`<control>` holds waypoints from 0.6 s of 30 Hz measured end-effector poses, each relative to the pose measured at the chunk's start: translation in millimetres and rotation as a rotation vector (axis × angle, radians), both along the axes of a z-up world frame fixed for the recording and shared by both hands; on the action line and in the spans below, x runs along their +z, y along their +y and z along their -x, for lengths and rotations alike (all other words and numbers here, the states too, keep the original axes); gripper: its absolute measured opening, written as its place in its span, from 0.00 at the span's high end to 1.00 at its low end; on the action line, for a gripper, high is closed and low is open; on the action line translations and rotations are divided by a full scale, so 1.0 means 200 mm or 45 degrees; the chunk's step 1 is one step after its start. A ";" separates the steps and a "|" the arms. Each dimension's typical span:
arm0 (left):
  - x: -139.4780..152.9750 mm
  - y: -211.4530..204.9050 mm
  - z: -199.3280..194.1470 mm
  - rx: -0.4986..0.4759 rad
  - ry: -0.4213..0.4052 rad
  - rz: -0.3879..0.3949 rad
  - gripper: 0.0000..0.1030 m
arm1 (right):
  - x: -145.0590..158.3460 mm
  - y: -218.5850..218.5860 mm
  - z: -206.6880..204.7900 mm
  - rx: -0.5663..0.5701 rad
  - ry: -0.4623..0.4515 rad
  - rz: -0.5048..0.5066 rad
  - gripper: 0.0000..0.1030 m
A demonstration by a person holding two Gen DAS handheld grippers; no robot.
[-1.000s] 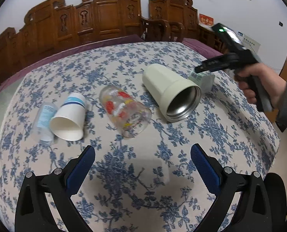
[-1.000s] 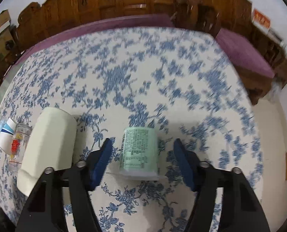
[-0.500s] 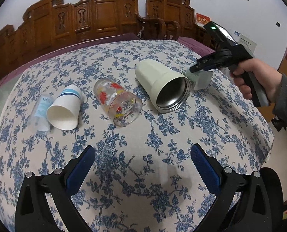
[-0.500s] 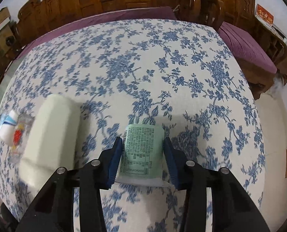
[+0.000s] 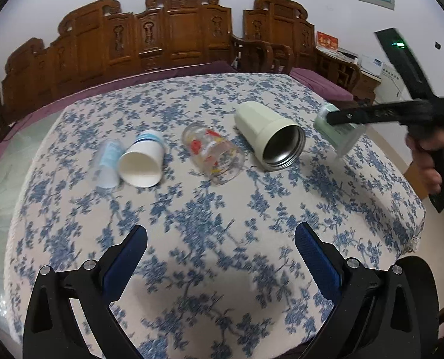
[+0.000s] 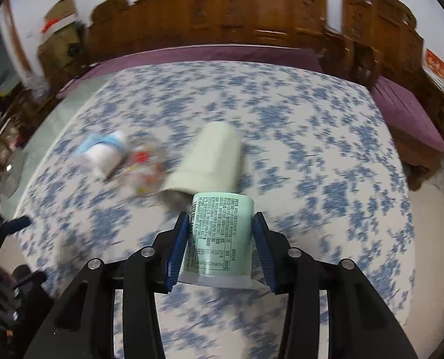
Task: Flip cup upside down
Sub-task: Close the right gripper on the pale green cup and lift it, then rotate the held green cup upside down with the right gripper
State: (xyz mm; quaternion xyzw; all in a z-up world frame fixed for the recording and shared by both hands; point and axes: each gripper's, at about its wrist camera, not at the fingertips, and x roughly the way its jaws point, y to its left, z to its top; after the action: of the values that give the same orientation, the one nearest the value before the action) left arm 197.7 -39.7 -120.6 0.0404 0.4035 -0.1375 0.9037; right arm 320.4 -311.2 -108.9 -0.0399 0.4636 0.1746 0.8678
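Observation:
My right gripper [image 6: 220, 239] is shut on a pale green printed cup [image 6: 219, 239] and holds it lifted above the table, tilted. The left wrist view shows the same cup [image 5: 340, 133] in the air at the right, held by the right gripper [image 5: 335, 119]. My left gripper [image 5: 220, 252] is open and empty above the near part of the table. A cream steel-lined tumbler [image 5: 270, 136], a printed glass [image 5: 213, 154], a white paper cup [image 5: 142, 163] and a clear plastic cup [image 5: 106, 163] lie on their sides in a row.
The table has a blue floral cloth [image 5: 210, 224]. Carved wooden chairs [image 5: 174, 33] and a purple bench [image 6: 401, 110] stand behind it. The table's right edge [image 5: 413, 209] drops to the floor close to the held cup.
My right gripper closed on the green cup and lifted it off the table, tilting it. My left gripper drew back and up a little, still open.

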 end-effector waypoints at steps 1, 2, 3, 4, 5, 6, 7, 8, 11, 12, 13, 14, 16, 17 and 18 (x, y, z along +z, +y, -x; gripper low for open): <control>0.00 0.02 0.01 0.012 -0.002 -0.007 0.08 | 0.00 0.03 0.03 0.020 0.001 -0.009 0.55; 0.00 0.05 0.02 0.030 -0.003 -0.013 0.08 | -0.01 0.07 0.08 0.042 0.006 -0.019 0.55; 0.00 0.07 0.03 0.044 0.000 -0.011 0.08 | -0.02 0.10 0.11 0.057 0.011 -0.026 0.55; 0.00 0.10 0.04 0.058 0.003 -0.008 0.08 | -0.04 0.15 0.15 0.080 0.020 -0.038 0.55; 0.00 0.13 0.05 0.078 0.007 -0.005 0.08 | -0.05 0.20 0.19 0.099 0.030 -0.044 0.55; 0.00 0.15 0.06 0.088 0.009 -0.004 0.08 | -0.07 0.23 0.22 0.114 0.038 -0.049 0.55; 0.00 0.17 0.06 0.097 0.009 -0.005 0.08 | -0.10 0.28 0.26 0.132 0.050 -0.058 0.55; 0.00 0.20 0.07 0.111 0.011 -0.008 0.08 | -0.12 0.32 0.29 0.148 0.066 -0.066 0.55; -0.01 0.25 0.08 0.138 0.015 -0.011 0.08 | -0.20 0.44 0.36 0.181 0.098 -0.075 0.55; -0.01 0.26 0.08 0.148 0.018 -0.014 0.08 | -0.22 0.47 0.38 0.192 0.106 -0.073 0.55; -0.01 0.28 0.09 0.156 0.020 -0.017 0.08 | -0.25 0.51 0.39 0.200 0.120 -0.069 0.55; -0.01 0.29 0.09 0.163 0.021 -0.020 0.08 | -0.28 0.53 0.40 0.204 0.132 -0.065 0.55; -0.02 0.31 0.09 0.174 0.025 -0.024 0.08 | -0.33 0.57 0.41 0.204 0.158 -0.067 0.54; -0.02 0.32 0.09 0.180 0.028 -0.025 0.08 | -0.35 0.58 0.41 0.201 0.167 -0.070 0.54; -0.02 0.33 0.09 0.183 0.030 -0.026 0.08 | -0.37 0.60 0.41 0.197 0.179 -0.075 0.54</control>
State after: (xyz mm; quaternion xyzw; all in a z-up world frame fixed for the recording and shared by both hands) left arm 178.7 25.6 -125.4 0.0187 0.4175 -0.0685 0.9059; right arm 238.2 -192.1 -182.8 -0.0378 0.5136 0.2569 0.8178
